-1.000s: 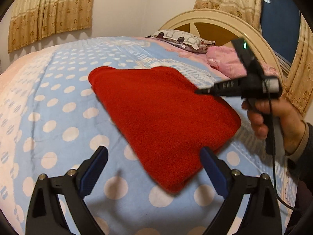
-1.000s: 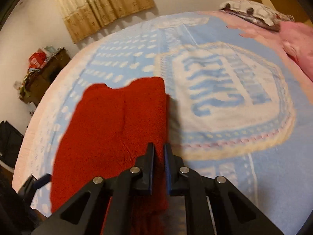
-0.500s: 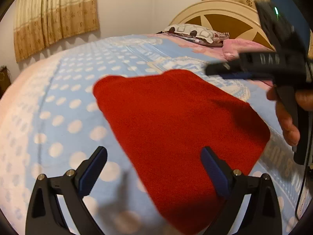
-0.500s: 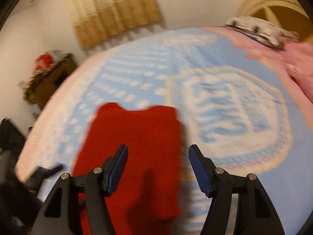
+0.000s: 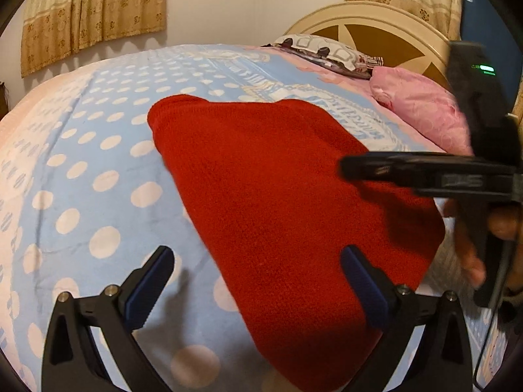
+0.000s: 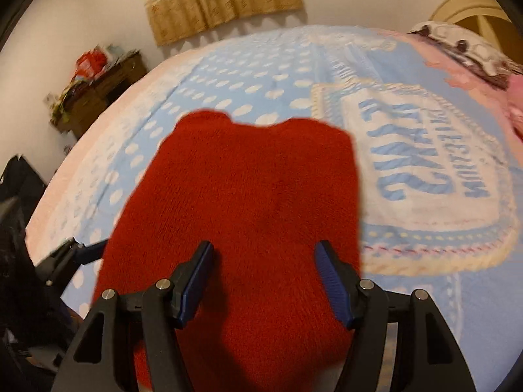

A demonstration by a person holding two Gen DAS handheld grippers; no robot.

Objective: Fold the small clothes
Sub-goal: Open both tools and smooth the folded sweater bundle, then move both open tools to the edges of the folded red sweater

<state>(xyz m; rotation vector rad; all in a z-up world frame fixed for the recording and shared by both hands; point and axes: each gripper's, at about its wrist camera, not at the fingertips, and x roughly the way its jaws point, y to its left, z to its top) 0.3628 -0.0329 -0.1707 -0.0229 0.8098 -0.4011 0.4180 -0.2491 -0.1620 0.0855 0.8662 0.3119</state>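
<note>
Red knitted garment (image 5: 287,196) folded flat on dotted bedspread (image 5: 98,170); left gripper (image 5: 258,284) opening, right gripper (image 6: 263,281) apart, both holding nothing.

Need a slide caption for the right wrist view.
Open right gripper above a folded red garment on a polka-dot bedspread.

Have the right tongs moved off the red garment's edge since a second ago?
Yes: right tongs pulled back and opened; the red garment lies free on the bedspread.

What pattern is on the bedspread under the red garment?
White polka dots on light blue bedspread; clearest in the left wrist view.
</note>
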